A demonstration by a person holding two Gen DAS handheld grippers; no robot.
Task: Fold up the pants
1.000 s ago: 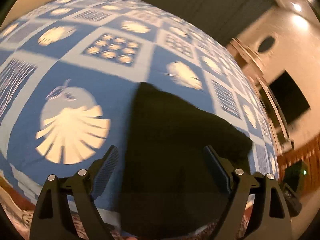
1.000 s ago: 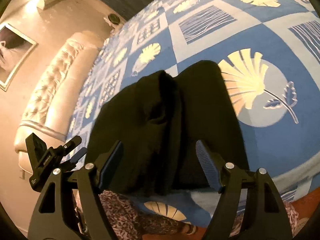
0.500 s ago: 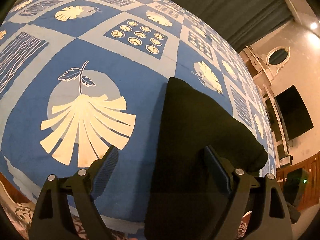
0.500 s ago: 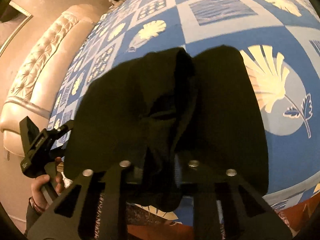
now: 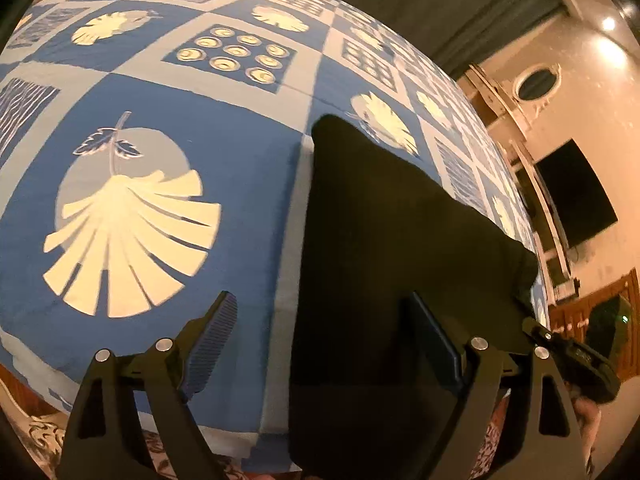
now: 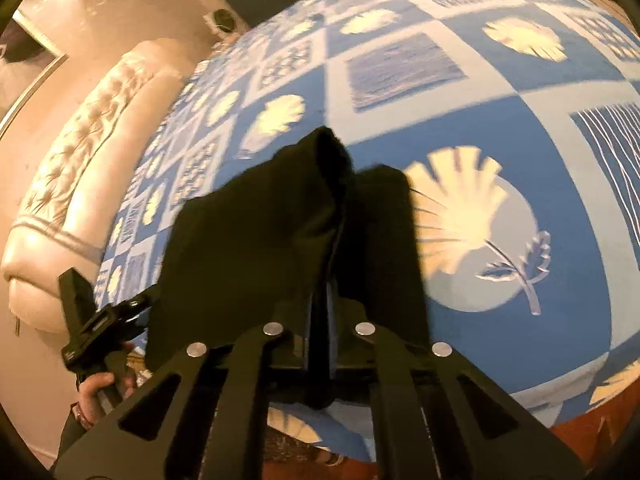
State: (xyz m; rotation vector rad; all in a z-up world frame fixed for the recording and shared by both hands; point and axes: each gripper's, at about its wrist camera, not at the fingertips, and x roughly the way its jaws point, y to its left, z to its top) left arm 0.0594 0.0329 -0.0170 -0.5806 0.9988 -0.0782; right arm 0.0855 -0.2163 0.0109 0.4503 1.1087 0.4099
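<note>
The right gripper has just closed: a second ago its fingers stood spread over the black pants, and now they are pressed together on a fold of the dark cloth, which bunches up into a ridge ahead of them. The left gripper is as it was — fingers spread wide, nothing pinched, its right finger over the pants and its left finger over bare bedspread. In the left wrist view the pants have slid rightward in the frame since a second ago, and the large shell print now shows sharp beside them.

Counted: one pair of pants, two grippers, one bed. The pants lie at the near edge of the blue-and-white patterned bedspread, their near end hanging over that edge.

Only the right wrist view shows the tufted cream headboard at the far side of the bedspread, and the person's hand holding the left gripper's handle beside the pants. Only the left wrist view shows a dark wall screen and an oval mirror — both well beyond the bedspread.
</note>
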